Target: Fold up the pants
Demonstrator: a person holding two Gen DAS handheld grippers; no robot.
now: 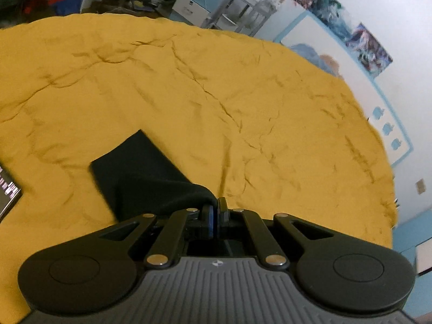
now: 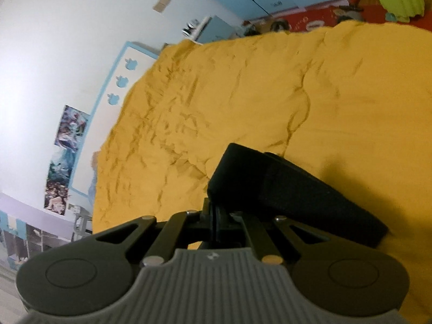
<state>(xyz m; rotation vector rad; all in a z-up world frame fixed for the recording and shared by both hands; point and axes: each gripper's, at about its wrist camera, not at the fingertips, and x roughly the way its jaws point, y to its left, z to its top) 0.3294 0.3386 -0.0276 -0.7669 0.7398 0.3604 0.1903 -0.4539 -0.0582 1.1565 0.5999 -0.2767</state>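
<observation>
Both the left gripper (image 1: 215,205) and right gripper (image 2: 215,210) pinch the black pants (image 1: 140,172) just ahead

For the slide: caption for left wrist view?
Left gripper shut on black pants, lifting them over the yellow bedspread.

Left claw (image 1: 216,206) pinched on black pants (image 1: 140,172) edge, fabric lying over wrinkled yellow blanket (image 1: 243,94).

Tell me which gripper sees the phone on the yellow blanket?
The left gripper. Its view shows a phone-like screen at the blanket's left edge; the right gripper's view shows none.
</observation>
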